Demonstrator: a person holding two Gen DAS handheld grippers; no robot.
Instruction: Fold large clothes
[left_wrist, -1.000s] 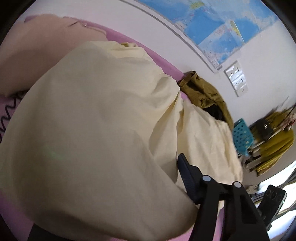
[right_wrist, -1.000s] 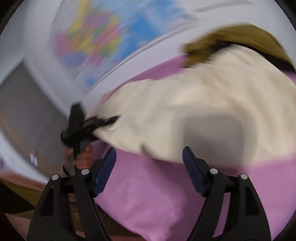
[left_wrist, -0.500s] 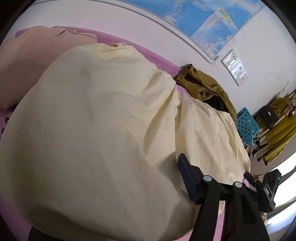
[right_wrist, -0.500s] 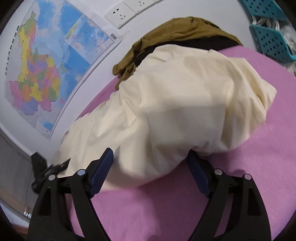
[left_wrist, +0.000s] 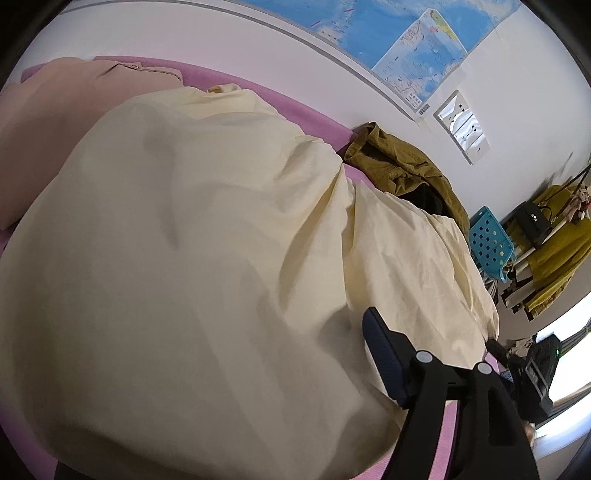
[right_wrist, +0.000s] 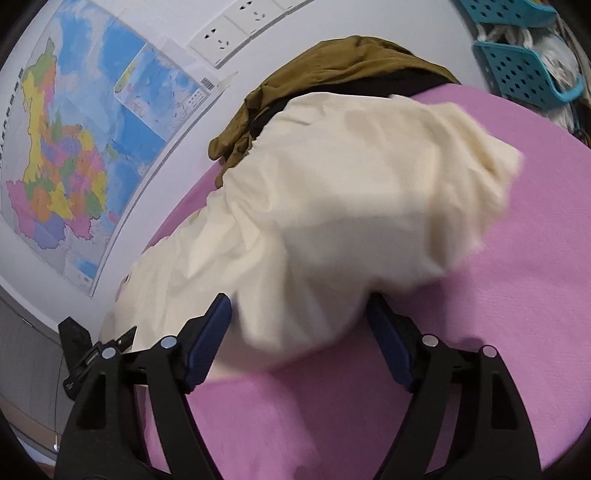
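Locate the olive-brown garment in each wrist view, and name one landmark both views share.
Left wrist view: olive-brown garment lies right of centre, against the wall, behind the cream garment.
Right wrist view: olive-brown garment is at top centre, behind the cream garment.
Shared landmark: the wall map.

L gripper (left_wrist: 295, 373): only one finger (left_wrist: 384, 362) shows, other buried under cream garment (left_wrist: 203, 277). Cloth covers most of the pink bed (right_wrist: 498, 295). R wrist view: garment's near edge blurred. Olive clothing (left_wrist: 402, 170) partly behind cream cloth. Map (right_wrist: 74, 147) text too small to read.
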